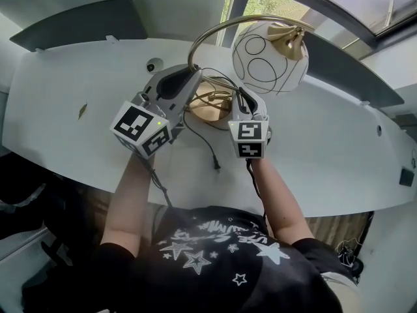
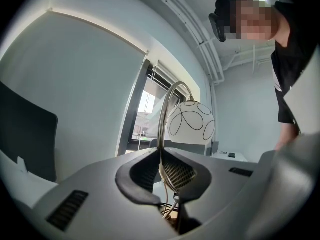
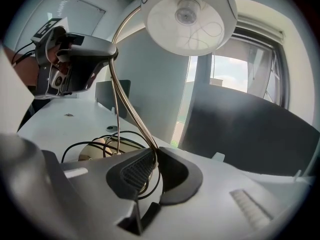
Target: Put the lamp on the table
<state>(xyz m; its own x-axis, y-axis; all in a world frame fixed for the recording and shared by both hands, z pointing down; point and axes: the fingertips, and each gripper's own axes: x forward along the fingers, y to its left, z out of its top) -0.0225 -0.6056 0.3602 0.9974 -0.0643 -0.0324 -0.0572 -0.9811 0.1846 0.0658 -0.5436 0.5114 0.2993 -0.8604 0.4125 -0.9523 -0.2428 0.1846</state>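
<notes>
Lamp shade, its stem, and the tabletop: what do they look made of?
The shade looks like glossy white frosted glass with black looping lines; the stem, polished brass-coloured metal with bright reflections; the tabletop, probably smooth matt white laminate.

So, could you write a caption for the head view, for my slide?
Left gripper and right gripper grip the lamp by its stem, at a white table.

Left tool (image 2: 161, 153) clamped on lamp stem (image 2: 163, 119), white globe shade (image 2: 190, 123) above, window (image 2: 144, 115) behind

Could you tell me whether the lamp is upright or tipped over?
Upright: the stem rises from the base below, with the shade at the top.
</notes>
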